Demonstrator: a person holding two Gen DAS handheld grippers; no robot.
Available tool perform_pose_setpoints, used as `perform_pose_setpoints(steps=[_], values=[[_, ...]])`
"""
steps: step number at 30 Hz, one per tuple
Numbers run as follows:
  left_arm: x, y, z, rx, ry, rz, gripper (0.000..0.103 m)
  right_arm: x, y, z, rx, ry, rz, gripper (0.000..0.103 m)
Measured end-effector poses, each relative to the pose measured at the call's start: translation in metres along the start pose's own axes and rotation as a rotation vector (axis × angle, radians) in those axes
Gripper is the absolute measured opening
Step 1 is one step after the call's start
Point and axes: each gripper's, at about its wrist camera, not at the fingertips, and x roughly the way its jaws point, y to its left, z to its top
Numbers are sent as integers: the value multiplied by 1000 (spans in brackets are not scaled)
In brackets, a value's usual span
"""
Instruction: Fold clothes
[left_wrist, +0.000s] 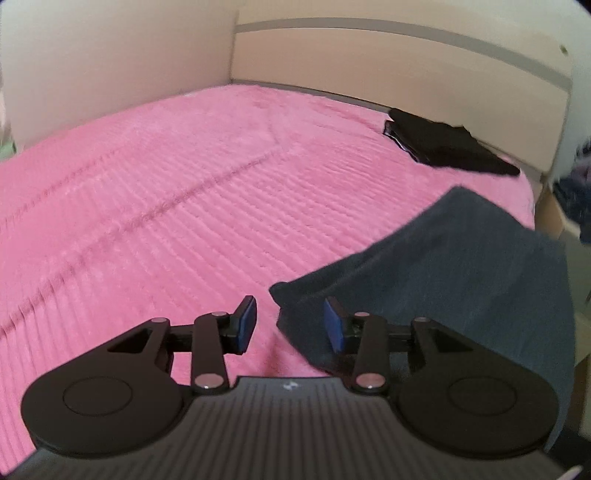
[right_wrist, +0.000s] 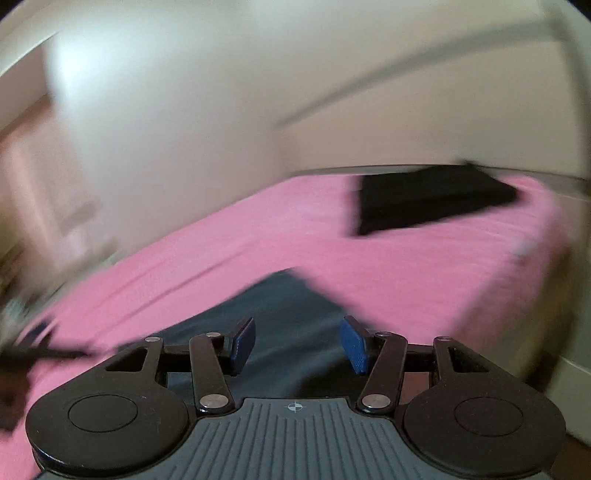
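1 garment looks finished: a black folded piece (left_wrist: 447, 146) lies flat as a neat rectangle at the far right corner of the bed, close to the headboard (left_wrist: 399, 62), on the pink bedspread (left_wrist: 166, 206). The item in hand appears to be the dark blue garment (left_wrist: 461, 280), which lies near the right edge of the bed, on the near side, well apart from the black one. In the left wrist view its nearest corner sits just in front of the left gripper (left_wrist: 291, 325), whose jaws are partly spread with nothing between the blue pads; the cloth edge passes beside and under the right-hand finger, and whether that finger touches it I cannot tell. In the right wrist view, which is heavily blurred, the right gripper (right_wrist: 299, 345) hangs over the same blue cloth, its jaws standing apart and pinching nothing. The blue piece looks smooth with fairly straight edges, so it may already carry 1 or more folds, but how many layers it has I cannot tell from these views. My judgement is that the work is partway through: 1 piece is stacked away and this 1 is either being folded further or about to be picked up and moved toward the black one. A darker patterned heap (left_wrist: 576, 192) shows past the bed's right side, possibly more clothes waiting, though it is too blurred to be sure.
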Motion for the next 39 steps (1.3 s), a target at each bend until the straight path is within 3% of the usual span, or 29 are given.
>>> perform_pose_setpoints(steps=[3, 7, 10, 13, 15, 16, 19, 21, 22, 24, 29, 32, 33, 36, 39], values=[[21, 10, 6, -81, 91, -55, 33, 25, 48, -12, -166, 126, 178, 55], [43, 14, 2, -158, 147, -106, 29, 54, 101, -37, -409, 263, 292, 55], [55, 23, 2, -230, 127, -146, 21, 69, 131, -61, -593, 384, 300, 55], [65, 40, 10, -288, 83, -153, 14, 68, 140, -81, -730, 404, 254, 54], [72, 52, 19, -320, 56, -108, 0, 64, 139, -86, -753, 405, 242, 54], [75, 59, 24, -333, 45, -70, 0, 62, 138, -87, -752, 409, 239, 54], [69, 78, 33, -400, 20, -71, 0, 63, 135, -83, -729, 415, 232, 55], [54, 82, 32, -399, 8, -92, 9, 61, 136, -82, -722, 410, 223, 55], [45, 83, 27, -403, 10, -113, 20, 57, 141, -82, -728, 403, 215, 55], [35, 84, 12, -435, 37, -158, 33, 53, 153, -85, -776, 388, 204, 55], [41, 75, -33, -556, 121, -259, 34, 53, 175, -98, -901, 363, 201, 57], [55, 67, -39, -588, 122, -305, 30, 60, 178, -98, -927, 377, 192, 57], [59, 66, -36, -597, 124, -326, 14, 62, 178, -98, -933, 386, 189, 57], [70, 61, -20, -563, 128, -318, 12, 66, 173, -97, -922, 401, 191, 56], [81, 71, -11, -615, 105, -324, 9, 65, 167, -98, -917, 398, 195, 55]])
